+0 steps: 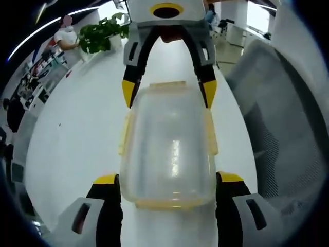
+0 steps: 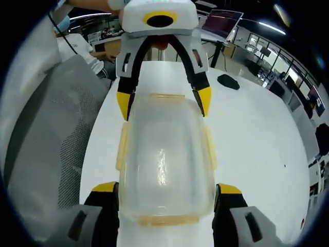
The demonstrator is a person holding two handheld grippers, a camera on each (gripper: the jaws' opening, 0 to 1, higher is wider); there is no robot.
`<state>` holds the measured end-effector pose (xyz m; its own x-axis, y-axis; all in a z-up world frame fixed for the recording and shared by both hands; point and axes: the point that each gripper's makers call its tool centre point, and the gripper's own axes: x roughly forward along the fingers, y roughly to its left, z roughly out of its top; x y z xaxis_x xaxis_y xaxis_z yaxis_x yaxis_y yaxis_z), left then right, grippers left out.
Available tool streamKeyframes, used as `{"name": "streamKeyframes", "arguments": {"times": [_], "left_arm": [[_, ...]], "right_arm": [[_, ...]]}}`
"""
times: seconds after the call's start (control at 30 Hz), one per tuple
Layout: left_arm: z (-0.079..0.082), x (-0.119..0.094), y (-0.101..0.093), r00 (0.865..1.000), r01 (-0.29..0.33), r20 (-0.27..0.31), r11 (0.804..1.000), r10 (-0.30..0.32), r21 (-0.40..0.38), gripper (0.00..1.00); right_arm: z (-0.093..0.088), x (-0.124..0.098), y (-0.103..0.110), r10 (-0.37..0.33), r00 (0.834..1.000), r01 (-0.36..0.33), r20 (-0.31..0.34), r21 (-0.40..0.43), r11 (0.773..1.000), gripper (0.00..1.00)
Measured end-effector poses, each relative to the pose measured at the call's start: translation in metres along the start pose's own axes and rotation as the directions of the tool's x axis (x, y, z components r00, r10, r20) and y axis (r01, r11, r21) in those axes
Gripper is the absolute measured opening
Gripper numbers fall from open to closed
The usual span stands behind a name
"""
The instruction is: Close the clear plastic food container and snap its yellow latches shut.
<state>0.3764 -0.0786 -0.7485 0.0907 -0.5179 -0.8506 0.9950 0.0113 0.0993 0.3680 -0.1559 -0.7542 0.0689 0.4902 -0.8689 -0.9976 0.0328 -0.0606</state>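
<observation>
**Clear plastic box held between both your grippers**

Clear plastic food container (image 1: 169, 149) lies on the white table (image 1: 82, 139), lid on, its yellow latches (image 1: 209, 135) along the sides and ends. In the left gripper view your left gripper (image 1: 168, 181) has its jaws spread wide, one yellow tip on each side of the near end, right against the walls. Your right gripper (image 1: 168, 93) faces it from the far end, also spread around the box. The right gripper view mirrors this: container (image 2: 164, 154) between both grippers. A grey mesh chair (image 1: 282, 128) stands beside the table, a potted plant (image 1: 100, 33) beyond.
</observation>
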Motion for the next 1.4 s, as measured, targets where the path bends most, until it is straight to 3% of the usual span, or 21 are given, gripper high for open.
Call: {"name": "streamKeyframes", "arguments": {"times": [0.4, 1.07, 1.4], "left_arm": [[-0.002, 0.003, 0.027, 1.0, 0.009, -0.025, 1.0, -0.009, 0.011, 0.73], [-0.001, 0.012, 0.086, 0.999, 0.0, -0.039, 1.0, 0.0, 0.002, 0.73], [0.0, 0.013, 0.097, 1.0, 0.004, -0.03, 1.0, -0.004, 0.004, 0.73]], "right_arm": [[0.0, 0.001, -0.026, -0.002, 1.0, 0.002, -0.004, 0.007, 1.0, 0.74], [-0.005, 0.004, -0.088, 0.01, 1.0, -0.01, -0.018, -0.01, 1.0, 0.75], [-0.006, 0.004, -0.097, 0.01, 1.0, -0.01, -0.022, -0.003, 1.0, 0.76]]}}
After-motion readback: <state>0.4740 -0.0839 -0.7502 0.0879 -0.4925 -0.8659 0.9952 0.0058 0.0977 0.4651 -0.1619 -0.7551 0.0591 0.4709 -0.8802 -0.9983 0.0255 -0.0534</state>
